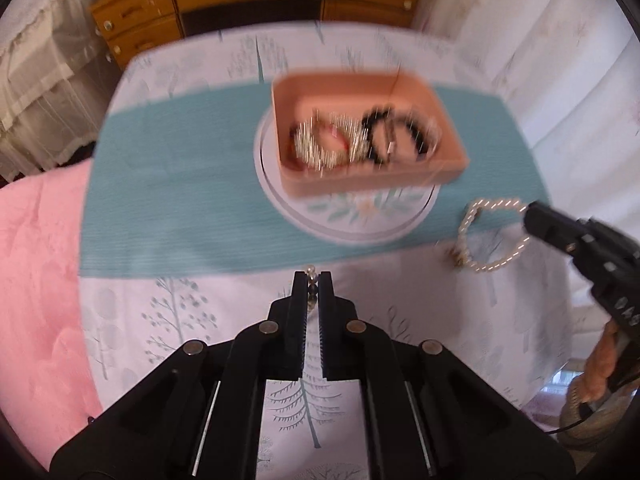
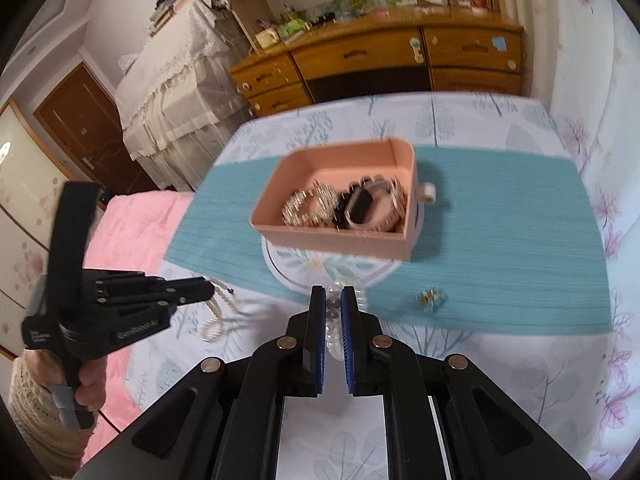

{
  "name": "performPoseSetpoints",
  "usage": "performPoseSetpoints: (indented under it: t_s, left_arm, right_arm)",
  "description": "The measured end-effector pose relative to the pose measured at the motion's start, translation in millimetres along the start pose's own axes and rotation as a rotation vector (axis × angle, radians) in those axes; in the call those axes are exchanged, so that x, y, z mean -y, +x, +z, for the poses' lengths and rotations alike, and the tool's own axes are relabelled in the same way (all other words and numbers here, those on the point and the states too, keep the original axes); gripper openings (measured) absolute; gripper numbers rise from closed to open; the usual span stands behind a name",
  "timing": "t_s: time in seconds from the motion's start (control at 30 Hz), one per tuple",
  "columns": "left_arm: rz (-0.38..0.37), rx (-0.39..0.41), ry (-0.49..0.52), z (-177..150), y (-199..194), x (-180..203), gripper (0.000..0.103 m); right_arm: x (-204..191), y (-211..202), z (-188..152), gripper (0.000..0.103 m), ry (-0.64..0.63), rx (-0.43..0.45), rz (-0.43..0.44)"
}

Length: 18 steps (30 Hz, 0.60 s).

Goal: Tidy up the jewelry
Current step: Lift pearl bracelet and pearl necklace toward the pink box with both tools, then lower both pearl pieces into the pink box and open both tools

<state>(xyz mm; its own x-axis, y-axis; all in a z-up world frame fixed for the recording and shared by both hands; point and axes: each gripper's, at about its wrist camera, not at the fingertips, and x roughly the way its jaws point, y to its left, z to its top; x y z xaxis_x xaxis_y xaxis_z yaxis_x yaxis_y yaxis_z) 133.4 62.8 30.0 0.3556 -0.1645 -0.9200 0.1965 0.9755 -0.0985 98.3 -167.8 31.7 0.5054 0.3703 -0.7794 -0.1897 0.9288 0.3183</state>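
Observation:
A pink box point(image 1: 372, 178) point(image 2: 340, 240) holds silver, black and pink bracelets and sits on a round white plate point(image 1: 352, 220) on a teal runner point(image 1: 180, 200). My left gripper point(image 1: 313, 278) is shut on a beaded pearl necklace point(image 1: 313, 292), seen from the right wrist view hanging at its tip point(image 2: 218, 312). My right gripper point(image 2: 334, 292) is shut on a pearl bracelet point(image 2: 334, 328); in the left wrist view the bracelet point(image 1: 496, 236) hangs from it point(image 1: 534, 220) above the table, right of the box.
A small sparkly piece point(image 2: 430, 298) lies on the teal runner point(image 2: 500, 260). A pink blanket point(image 1: 40, 280) lies to the left. A wooden dresser point(image 1: 256, 4) stands beyond the table. White curtains hang on the right.

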Motion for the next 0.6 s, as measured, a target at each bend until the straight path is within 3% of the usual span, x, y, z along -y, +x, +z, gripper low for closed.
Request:
performPoseSetpoints:
  t_s: [0.17,0.37,0.6]
  left_arm:
    - [-0.025,0.143,-0.025,34.0,-62.4,6.5,0.003]
    - [-0.053,0.279,-0.034,70.1,-108.4,19.8,0.003]
    - [-0.009,0.312,-0.059,98.8,-89.0,35.6,0.003]
  right_arm:
    - [-13.5,-28.6,22.9,0.007,-0.021,0.085,0.003]
    - [-30.6,-54.7,57.1,0.007,-0.035,0.209,-0.029]
    - [-31.9,-37.7,90.8,0.007,-0.006,0.227,-0.059]
